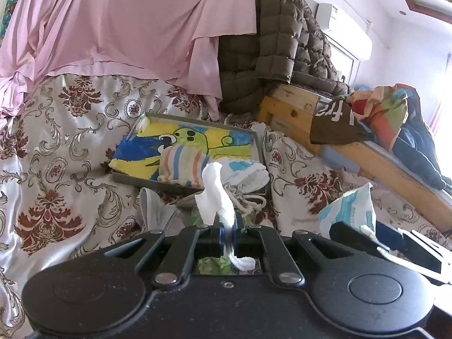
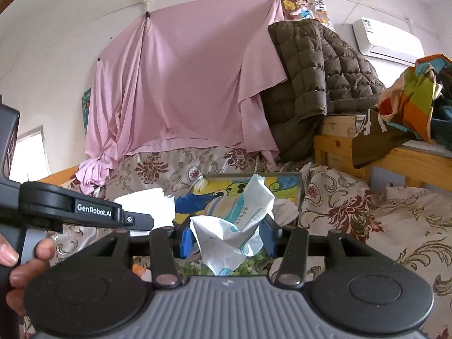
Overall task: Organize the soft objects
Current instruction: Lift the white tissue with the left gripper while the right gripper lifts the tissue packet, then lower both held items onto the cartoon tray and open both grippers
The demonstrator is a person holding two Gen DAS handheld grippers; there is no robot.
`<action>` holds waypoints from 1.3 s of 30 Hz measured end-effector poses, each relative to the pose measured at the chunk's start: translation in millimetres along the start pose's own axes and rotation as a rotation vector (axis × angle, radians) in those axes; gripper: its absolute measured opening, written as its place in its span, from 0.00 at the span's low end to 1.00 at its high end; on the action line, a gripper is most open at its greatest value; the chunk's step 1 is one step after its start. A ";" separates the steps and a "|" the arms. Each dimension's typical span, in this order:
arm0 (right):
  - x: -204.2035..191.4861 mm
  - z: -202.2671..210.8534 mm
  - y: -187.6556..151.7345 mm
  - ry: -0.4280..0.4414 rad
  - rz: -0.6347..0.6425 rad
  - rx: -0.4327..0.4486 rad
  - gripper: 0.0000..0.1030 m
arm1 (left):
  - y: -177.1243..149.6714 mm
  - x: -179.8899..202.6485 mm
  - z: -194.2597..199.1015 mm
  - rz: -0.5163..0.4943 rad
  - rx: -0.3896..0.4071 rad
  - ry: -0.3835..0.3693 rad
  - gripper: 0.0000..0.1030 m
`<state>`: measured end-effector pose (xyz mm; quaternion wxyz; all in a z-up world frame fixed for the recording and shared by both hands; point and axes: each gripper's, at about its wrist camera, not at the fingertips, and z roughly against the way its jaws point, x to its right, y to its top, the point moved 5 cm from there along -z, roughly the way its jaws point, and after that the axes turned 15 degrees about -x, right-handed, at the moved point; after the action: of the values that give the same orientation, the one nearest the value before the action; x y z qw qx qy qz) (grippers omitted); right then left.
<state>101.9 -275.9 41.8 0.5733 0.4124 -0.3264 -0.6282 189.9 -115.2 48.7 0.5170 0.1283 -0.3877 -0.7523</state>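
Note:
My left gripper [image 1: 229, 233] is shut on a white tissue [image 1: 216, 195] that sticks up from its jaws above the bed. My right gripper [image 2: 228, 236] is shut on a soft white-and-blue tissue pack [image 2: 240, 226], which also shows at the right of the left wrist view [image 1: 351, 212]. Ahead lies a flat tray [image 1: 255, 141] lined with a yellow, blue and green cartoon cloth [image 1: 180, 144]. A striped cloth [image 1: 182, 166] and a white-and-blue cloth [image 1: 245, 172] rest on its near edge. The left gripper and tissue show at the left of the right wrist view [image 2: 149, 202].
A floral bedspread [image 1: 62, 147] covers the bed. A pink sheet [image 1: 118, 22] hangs behind. A brown quilted jacket [image 1: 285, 36] drapes over a wooden frame [image 1: 293, 110] at right, with colourful clothes [image 1: 389, 113] piled on it. An air conditioner [image 1: 347, 28] is on the wall.

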 end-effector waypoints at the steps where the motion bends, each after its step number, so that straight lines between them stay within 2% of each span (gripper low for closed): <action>1: 1.0 0.6 0.1 0.000 -0.001 0.003 0.50 | 0.7 2.1 0.9 0.001 0.002 0.003 0.05; 14: 1.7 17.8 -11.7 -0.029 0.058 0.049 0.51 | 4.3 25.2 9.7 -0.032 0.002 0.069 0.05; 19: 2.6 21.5 -9.0 -0.023 0.041 0.043 0.51 | 20.8 34.2 -1.2 -0.037 0.002 0.053 0.05; 23: 7.8 10.4 9.5 0.001 0.019 0.043 0.51 | 42.4 40.1 -20.0 -0.010 -0.001 0.026 0.05; 26: 17.2 -8.2 30.2 -0.009 0.023 0.067 0.51 | 66.5 45.0 -33.4 -0.016 0.016 0.008 0.05; 31: 46.2 -64.1 63.9 -0.038 0.010 0.062 0.51 | 115.4 45.8 -71.1 -0.103 0.019 0.014 0.07; 36: 74.9 -133.3 93.6 -0.052 0.017 0.057 0.51 | 160.7 22.2 -132.0 -0.117 0.003 -0.040 0.08; 39: 93.8 -176.6 102.8 -0.035 -0.039 0.063 0.51 | 180.2 -0.4 -177.2 -0.121 -0.004 -0.068 0.08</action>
<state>305.6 -370.9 40.1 0.5420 0.4254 -0.3480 -0.6357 417.6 -224.5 59.5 0.4574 0.1245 -0.3951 -0.7868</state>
